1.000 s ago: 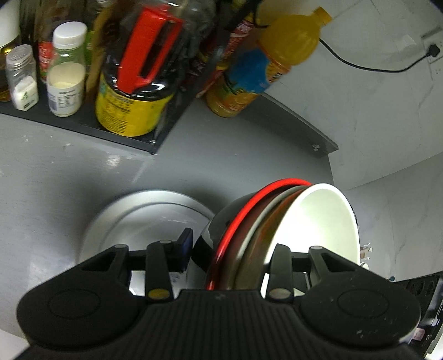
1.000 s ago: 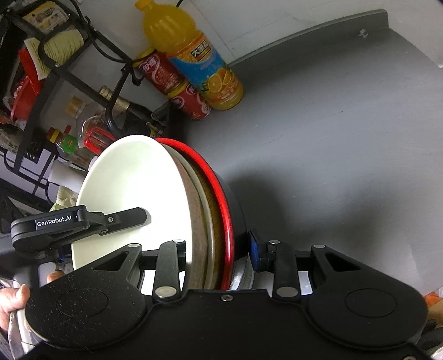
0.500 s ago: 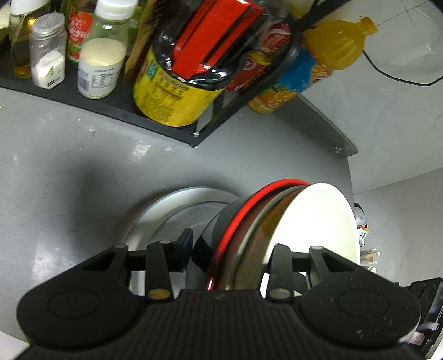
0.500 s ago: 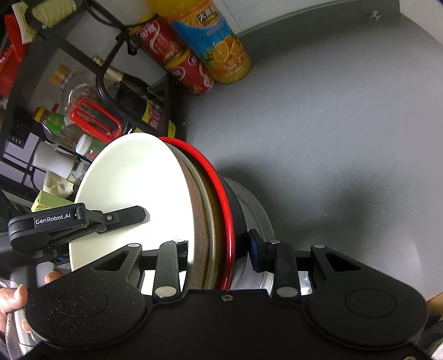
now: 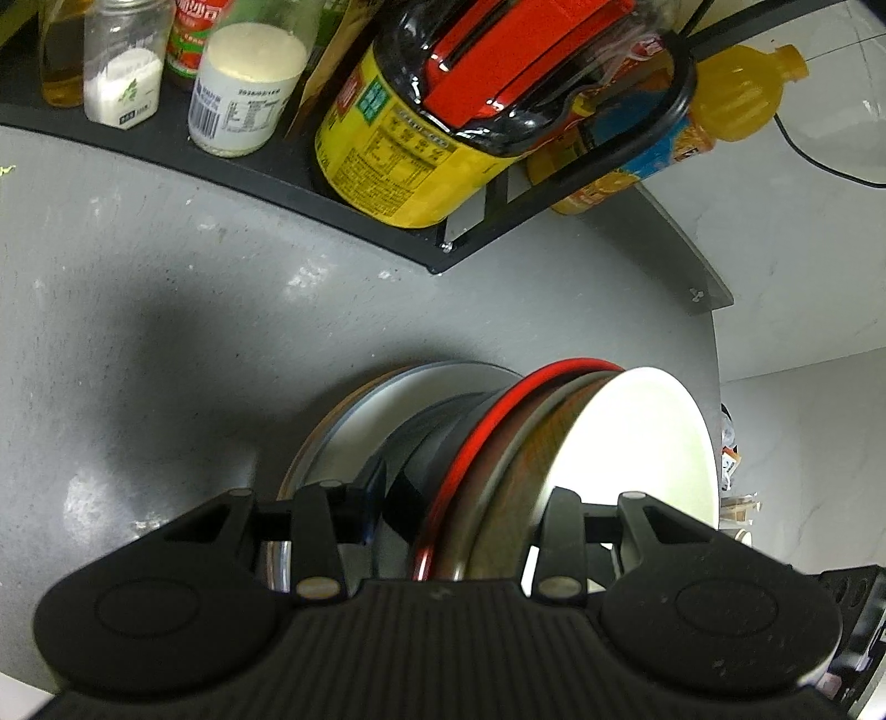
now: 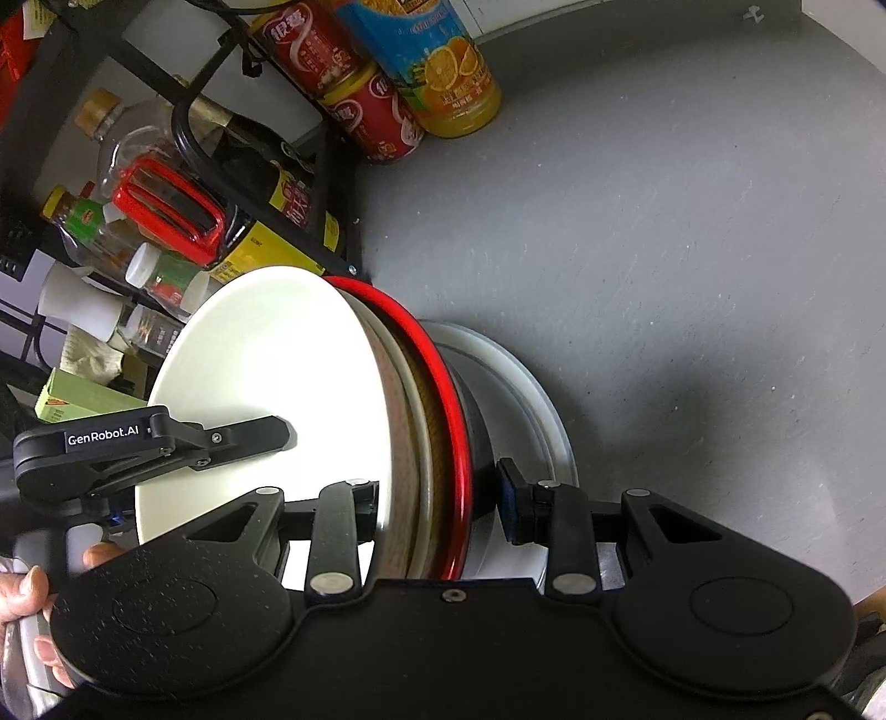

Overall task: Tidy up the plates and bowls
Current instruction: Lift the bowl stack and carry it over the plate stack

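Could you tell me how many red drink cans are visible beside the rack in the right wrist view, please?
2: the upper can leans behind the rack's black frame, and the lower can sits just below it, next to the orange juice bottle. The rack may hide others.

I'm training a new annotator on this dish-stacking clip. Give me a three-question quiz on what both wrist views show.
1. True or false: both grippers clamp the same tilted stack of bowls.
2. The outermost bowl's rim is: A) blue B) red C) green.
3. What lies on the grey counter under the stack?

Key: 1. True: the left gripper and the right gripper both straddle it. 2. B, the red-rimmed bowl. 3. A grey plate.
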The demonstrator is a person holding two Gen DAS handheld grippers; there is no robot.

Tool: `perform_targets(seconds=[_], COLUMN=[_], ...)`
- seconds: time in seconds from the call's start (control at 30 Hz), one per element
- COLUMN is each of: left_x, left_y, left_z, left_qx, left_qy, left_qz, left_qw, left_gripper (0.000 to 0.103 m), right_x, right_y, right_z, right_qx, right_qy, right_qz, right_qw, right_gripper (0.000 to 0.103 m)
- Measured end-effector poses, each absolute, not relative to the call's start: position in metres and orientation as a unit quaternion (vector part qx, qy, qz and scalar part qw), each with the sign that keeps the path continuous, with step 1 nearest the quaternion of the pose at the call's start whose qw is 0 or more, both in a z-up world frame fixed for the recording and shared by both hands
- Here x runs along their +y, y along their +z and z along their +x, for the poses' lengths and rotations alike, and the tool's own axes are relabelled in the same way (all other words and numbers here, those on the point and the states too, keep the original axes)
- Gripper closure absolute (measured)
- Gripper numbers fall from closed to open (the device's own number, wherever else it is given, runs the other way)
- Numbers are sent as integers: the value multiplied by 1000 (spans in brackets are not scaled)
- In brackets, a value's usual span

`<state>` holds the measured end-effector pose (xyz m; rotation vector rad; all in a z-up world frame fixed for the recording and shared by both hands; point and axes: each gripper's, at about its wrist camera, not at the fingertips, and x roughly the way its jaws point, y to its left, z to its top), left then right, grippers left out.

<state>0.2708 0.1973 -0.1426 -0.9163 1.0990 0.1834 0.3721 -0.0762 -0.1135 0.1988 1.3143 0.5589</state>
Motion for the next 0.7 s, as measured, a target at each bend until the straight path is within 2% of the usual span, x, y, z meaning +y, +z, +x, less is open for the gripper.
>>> perform_targets(seconds=[0.2,0.37,0.4,0.5,0.6,0.7], left_x=[197,193,193,197,197,193], left_y=[-147,-151,-148,-140,-134,-123], left_z=[273,274,273,275,273,268], left_qx=[509,520,515,517,525,525], left_qy=[68,47,43,35,25,28], left_qz=[-413,-398,-394,-371,-349,-317], left_qw=[752,754,760,771,775,790], left_gripper=[66,66,65,60,57,53], right_x=[-77,-83,-84,-88,-94,-104], right_y=[-120,-120,-117,-106,-97,-89], right_z=[368,362,360,352,343,334], right_qx=[595,584,578,552,544,534], right_qy=[244,227,224,218,207,192], right_qz=[96,104,105,101,104,110], right_qw=[760,772,777,798,807,816], right_gripper=[71,67,65,50,48,38])
